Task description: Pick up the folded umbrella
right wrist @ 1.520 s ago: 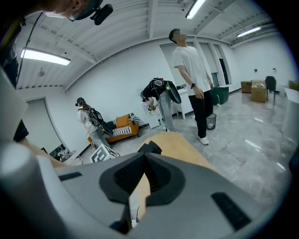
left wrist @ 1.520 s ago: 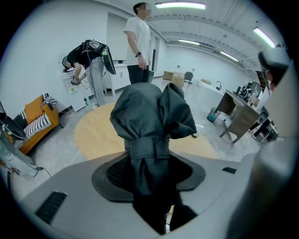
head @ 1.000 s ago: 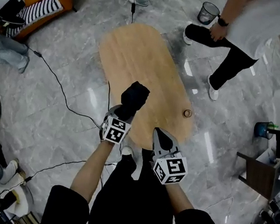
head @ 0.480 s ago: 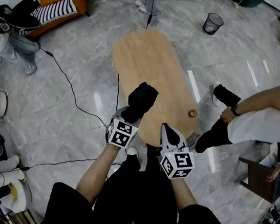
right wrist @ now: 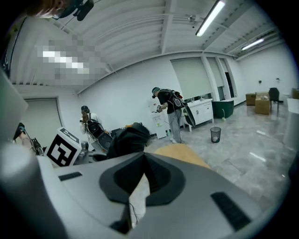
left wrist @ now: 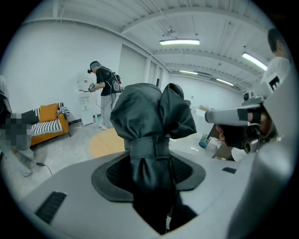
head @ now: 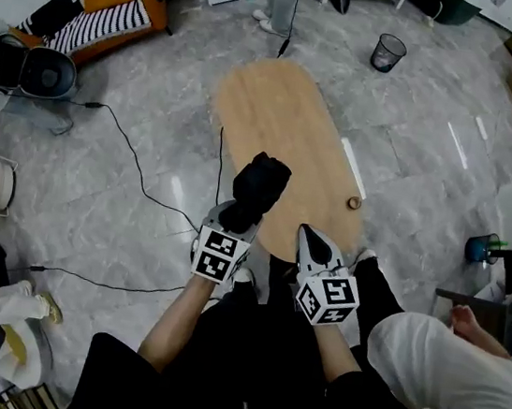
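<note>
The folded black umbrella [head: 258,188] hangs above the near end of the oval wooden table [head: 278,117]. My left gripper [head: 235,213] is shut on its strapped lower part. In the left gripper view the umbrella [left wrist: 152,121] fills the middle, pinched between the dark pads [left wrist: 114,175], with its bunched fabric standing above them. My right gripper [head: 311,240] is to the right of it, apart from the umbrella, its jaws together with nothing in them. From the right gripper view [right wrist: 143,156] the umbrella [right wrist: 128,138] shows to the left, beyond the jaws.
A small ring-shaped thing [head: 355,202] lies at the table's right edge. A person in a white top [head: 457,388] is close at my lower right. A black cable [head: 138,168] runs over the floor at left. A wire bin [head: 388,52] and a sofa [head: 105,3] stand far off.
The left gripper has lifted the umbrella up off the table. The right gripper has risen a little too. The person in white has walked from the far right round to my near right side.
</note>
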Demonstrator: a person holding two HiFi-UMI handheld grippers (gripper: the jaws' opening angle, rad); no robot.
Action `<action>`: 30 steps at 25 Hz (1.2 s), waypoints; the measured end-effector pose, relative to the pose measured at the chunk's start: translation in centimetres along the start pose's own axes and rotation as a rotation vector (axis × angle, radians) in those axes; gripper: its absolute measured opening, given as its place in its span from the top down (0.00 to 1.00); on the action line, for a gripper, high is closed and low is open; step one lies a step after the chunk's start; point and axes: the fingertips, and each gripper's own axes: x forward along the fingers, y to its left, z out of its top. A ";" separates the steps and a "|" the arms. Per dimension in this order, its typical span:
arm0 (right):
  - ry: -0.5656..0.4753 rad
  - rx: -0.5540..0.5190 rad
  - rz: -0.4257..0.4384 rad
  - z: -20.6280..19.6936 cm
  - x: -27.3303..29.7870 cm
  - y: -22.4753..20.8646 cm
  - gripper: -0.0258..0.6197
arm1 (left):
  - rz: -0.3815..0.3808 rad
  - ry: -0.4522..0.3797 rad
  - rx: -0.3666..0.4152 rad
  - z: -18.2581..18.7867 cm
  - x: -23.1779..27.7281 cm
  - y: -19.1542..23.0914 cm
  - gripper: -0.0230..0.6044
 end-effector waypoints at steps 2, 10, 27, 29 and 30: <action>-0.008 -0.017 -0.003 -0.3 -0.8 0.9 0.94 | -0.010 -0.023 -0.002 -0.2 -1.3 -0.6 0.62; -0.033 -0.020 -0.004 1.5 -3.1 2.6 0.95 | -0.056 -0.103 0.003 2.5 -5.4 -2.8 0.62; -0.057 -0.035 -0.012 1.0 -7.4 4.7 0.95 | -0.107 -0.230 0.064 5.4 -13.3 -5.1 0.61; -0.062 -0.032 -0.010 1.0 -7.5 4.9 0.95 | -0.104 -0.221 0.068 5.1 -13.5 -5.0 0.61; -0.064 -0.031 -0.009 1.0 -7.6 5.0 0.95 | -0.104 -0.219 0.067 4.9 -13.6 -5.0 0.61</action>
